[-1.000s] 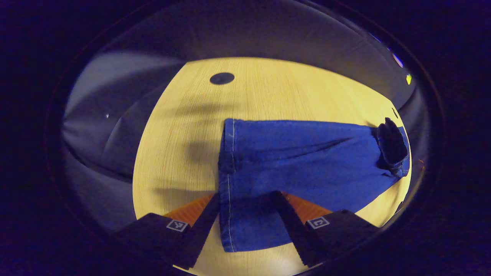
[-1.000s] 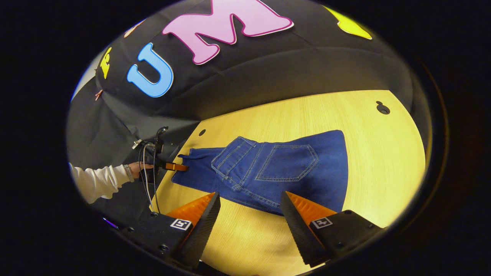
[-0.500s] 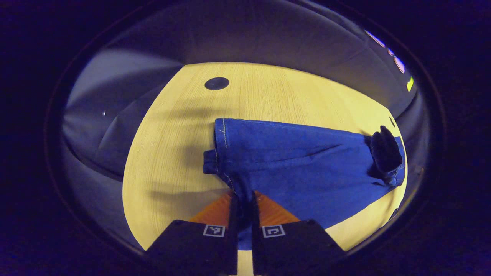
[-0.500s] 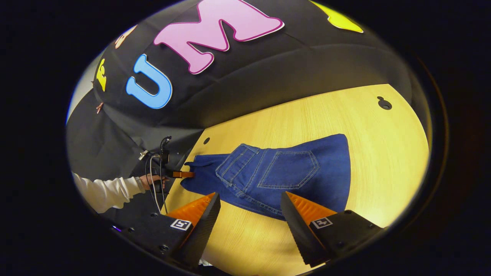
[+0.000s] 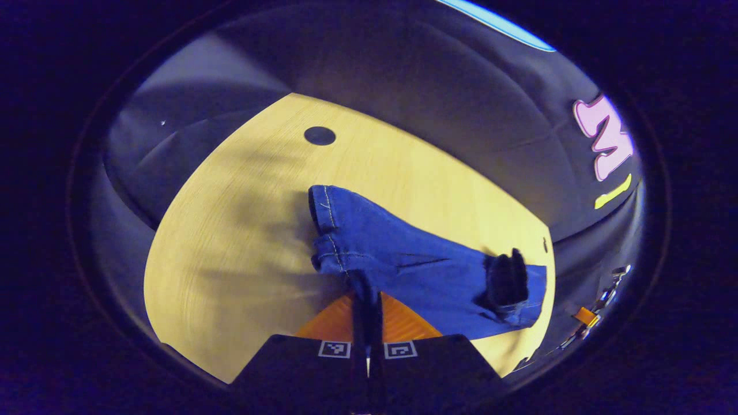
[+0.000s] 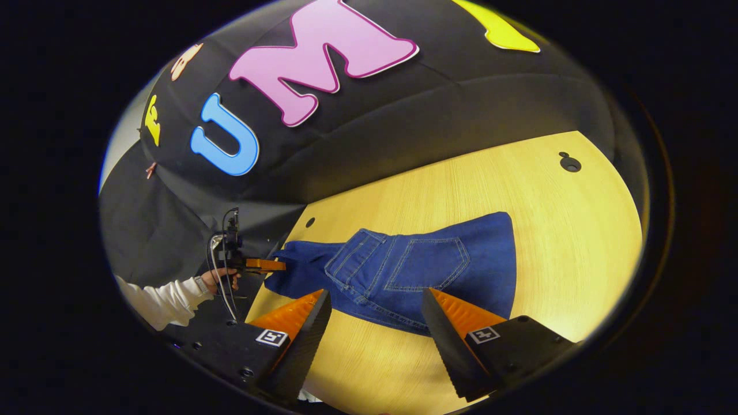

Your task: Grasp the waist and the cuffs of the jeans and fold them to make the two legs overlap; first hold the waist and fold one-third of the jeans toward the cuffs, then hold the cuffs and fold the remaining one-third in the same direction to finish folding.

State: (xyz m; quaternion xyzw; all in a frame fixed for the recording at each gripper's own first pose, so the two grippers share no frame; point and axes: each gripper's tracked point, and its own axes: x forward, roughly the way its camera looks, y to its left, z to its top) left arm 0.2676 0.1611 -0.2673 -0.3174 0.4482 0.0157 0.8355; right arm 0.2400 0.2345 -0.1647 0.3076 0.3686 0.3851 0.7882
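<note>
The jeans point(image 6: 415, 271) lie on the light wood-grain worktop point(image 6: 565, 230), already partly folded: in the right gripper view the waist portion with a stitched back pocket point(image 6: 426, 264) faces up, lying over the legs. The garment runs across the worktop towards its left edge in that view, where the cuffs point(image 6: 288, 259) are.

Left hand-held gripper point(image 5: 367, 300): in the left gripper view its two fingers are pressed together, with a pinch of blue denim caught between them at the cuff end. The hemmed cuff edge point(image 5: 323, 219) with pale stitching is bunched and raised just ahead of the fingers. From there the legs extend away to the right of that view, ending at a dark folded part point(image 5: 504, 279) near the worktop's far edge. The same gripper appears in the right gripper view at the left edge of the worktop, held by a hand point(image 6: 222, 279) with a white sleeve point(image 6: 158, 297), its tips at the cuff.

Right hand-held gripper point(image 6: 375, 314): its fingers stand wide apart, holding nothing. It hovers over the near edge of the worktop, just in front of the folded waist portion, with bare worktop showing between the fingers.

A dark round hole point(image 5: 319, 135) sits in the worktop beyond the cuffs.
</note>
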